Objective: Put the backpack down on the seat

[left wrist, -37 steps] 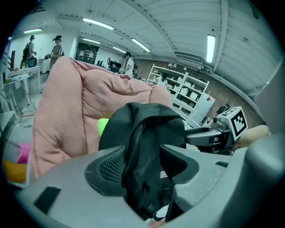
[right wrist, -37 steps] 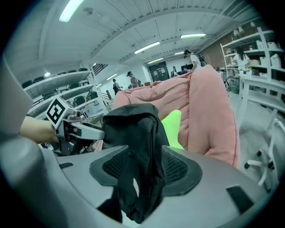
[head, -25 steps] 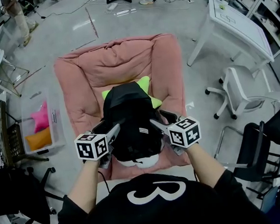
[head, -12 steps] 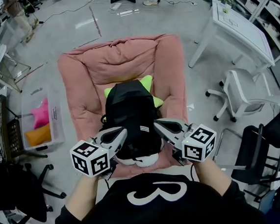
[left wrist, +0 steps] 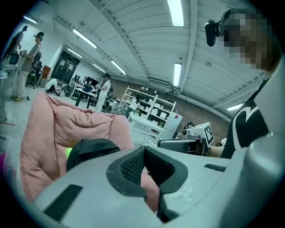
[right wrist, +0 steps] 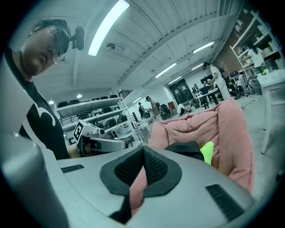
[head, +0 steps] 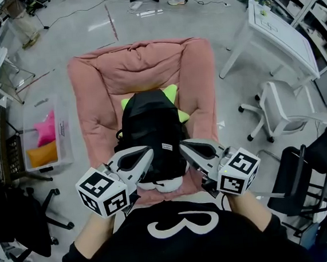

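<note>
Black rounded backpack (head: 152,128) on puffy quilted pink seat (head: 140,69)

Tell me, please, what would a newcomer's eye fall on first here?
A big pink seat fills the middle of the floor, with a black backpack lying on it over a bright green cushion. Nearer the person, the left claw and right claw hover by the backpack's near end, one on each side, both just closed and empty.
</note>
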A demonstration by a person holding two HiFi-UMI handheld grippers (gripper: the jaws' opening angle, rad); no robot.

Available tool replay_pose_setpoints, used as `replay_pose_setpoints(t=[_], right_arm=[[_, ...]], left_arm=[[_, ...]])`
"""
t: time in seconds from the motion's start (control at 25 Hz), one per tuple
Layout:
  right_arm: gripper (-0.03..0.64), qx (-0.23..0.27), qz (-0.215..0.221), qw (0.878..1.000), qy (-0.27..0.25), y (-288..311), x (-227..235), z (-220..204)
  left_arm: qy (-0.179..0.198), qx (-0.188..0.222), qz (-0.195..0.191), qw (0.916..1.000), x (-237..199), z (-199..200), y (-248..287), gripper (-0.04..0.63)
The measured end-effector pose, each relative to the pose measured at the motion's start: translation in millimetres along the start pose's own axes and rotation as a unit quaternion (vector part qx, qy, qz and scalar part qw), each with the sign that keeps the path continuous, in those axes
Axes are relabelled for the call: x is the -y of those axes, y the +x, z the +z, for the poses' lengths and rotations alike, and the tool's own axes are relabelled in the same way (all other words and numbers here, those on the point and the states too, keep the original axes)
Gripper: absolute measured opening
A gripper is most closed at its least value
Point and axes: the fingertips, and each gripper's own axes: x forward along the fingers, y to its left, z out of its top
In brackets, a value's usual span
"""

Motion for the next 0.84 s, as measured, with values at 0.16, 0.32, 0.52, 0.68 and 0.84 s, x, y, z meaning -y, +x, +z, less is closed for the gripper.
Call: replay_pose_setpoints(t=[0.16,0.32,0.52,0.68,0.84], right_arm=[[0.003,-0.003,-0.003,1.000,0.001,0.0,-1.6,-2.8],[0.004,-0.003,-0.004,1.000,-0.003,-4.4,-2.0,-2.7],[0.004,0.004,-0.005,1.000,0.015,-9.5,2.9,-4.4],[0.004,0.001,-0.010,1.000,0.021,-9.7,10.7,-14.1],[0.005,-0.004,-0.014,1.000,0.023,-9.3,15.3,-22.0]], left_arm=[[-0.005,0.003,0.004,1.0000,-1.5,-1.5,-3.3,0.006],[-0.004,-0.001,0.003,1.0000,3.1,-2.7,-0.6,0.006],[0.007,-0.010,0.004,0.9999,5.6,-5.2,4.3,0.006],[0.011,-0.016,0.007,0.9998,2.0,-9.7,11.0,0.006],[0.010,-0.024,0.010,0.9996,-2.1,-15.9,16.3,0.006]])
